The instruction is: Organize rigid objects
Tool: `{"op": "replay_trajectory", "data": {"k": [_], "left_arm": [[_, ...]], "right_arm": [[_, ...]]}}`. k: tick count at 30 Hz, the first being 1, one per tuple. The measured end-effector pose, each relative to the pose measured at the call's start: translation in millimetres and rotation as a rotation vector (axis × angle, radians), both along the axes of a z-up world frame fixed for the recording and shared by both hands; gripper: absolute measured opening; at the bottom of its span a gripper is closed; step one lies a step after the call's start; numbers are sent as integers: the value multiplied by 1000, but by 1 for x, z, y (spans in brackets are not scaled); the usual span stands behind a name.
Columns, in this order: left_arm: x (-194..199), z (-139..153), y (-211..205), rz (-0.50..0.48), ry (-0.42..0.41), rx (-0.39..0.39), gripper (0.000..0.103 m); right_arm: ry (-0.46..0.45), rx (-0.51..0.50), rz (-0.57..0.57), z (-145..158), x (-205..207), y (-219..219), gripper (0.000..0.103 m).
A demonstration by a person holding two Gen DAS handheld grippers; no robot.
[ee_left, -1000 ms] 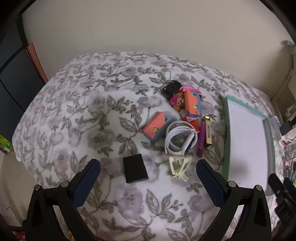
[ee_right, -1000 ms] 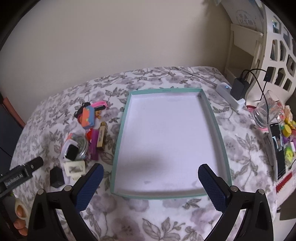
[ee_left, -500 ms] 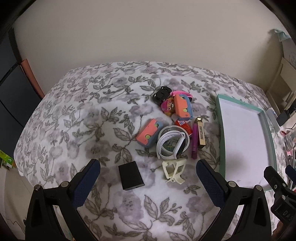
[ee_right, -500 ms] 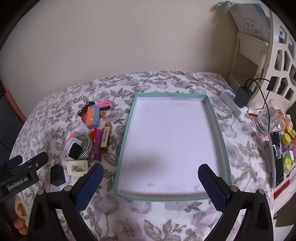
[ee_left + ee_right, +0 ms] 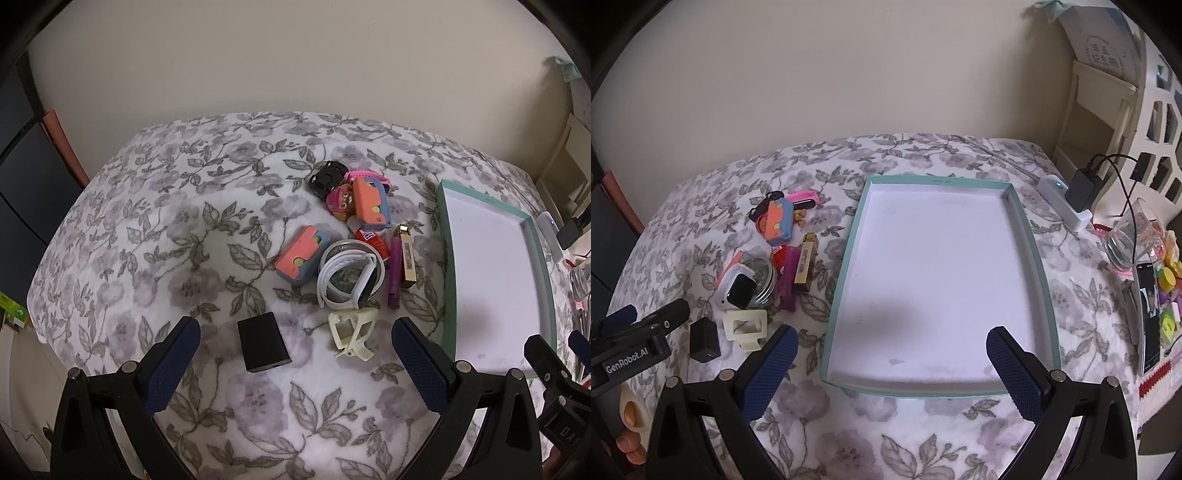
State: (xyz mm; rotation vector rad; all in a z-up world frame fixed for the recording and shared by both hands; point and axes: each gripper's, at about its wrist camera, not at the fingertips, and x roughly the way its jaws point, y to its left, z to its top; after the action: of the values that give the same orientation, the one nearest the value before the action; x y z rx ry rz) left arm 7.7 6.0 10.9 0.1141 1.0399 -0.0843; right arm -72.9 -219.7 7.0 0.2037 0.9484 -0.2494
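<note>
A heap of small items lies on the floral cloth: a black box, a cream clip, a white smartwatch on a round tin, two orange-and-blue cases, a purple stick, a gold lighter, a pup toy. My left gripper hovers open just in front of the black box and clip, holding nothing. An empty teal-rimmed tray lies to the right. My right gripper is open above the tray's near edge. The black box and clip show left of it.
At the far right edge stand a glass jar, a phone, a white power strip with a black charger and colourful small pieces. A white shelf stands behind. A hand holds the left gripper's handle.
Both cameras have pulled back and up a little, so the items and the tray look smaller and lower. Nothing on the cloth has moved; both grippers stay open.
</note>
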Motion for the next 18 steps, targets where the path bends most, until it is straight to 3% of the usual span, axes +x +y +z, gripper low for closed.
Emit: {"op": "replay_trajectory", "data": {"k": [4,10,18], "left_arm": [[6,-4,6,23,21,-8,103],[26,-19,41,171,71,-15,103],[41,-44,59,255,160,-31,103]], "right_arm": [[2,34,28,0,9,7,103],[16,-7,171,-2,33,51,103],[92,-3,313,-34,69,96,103]]}}
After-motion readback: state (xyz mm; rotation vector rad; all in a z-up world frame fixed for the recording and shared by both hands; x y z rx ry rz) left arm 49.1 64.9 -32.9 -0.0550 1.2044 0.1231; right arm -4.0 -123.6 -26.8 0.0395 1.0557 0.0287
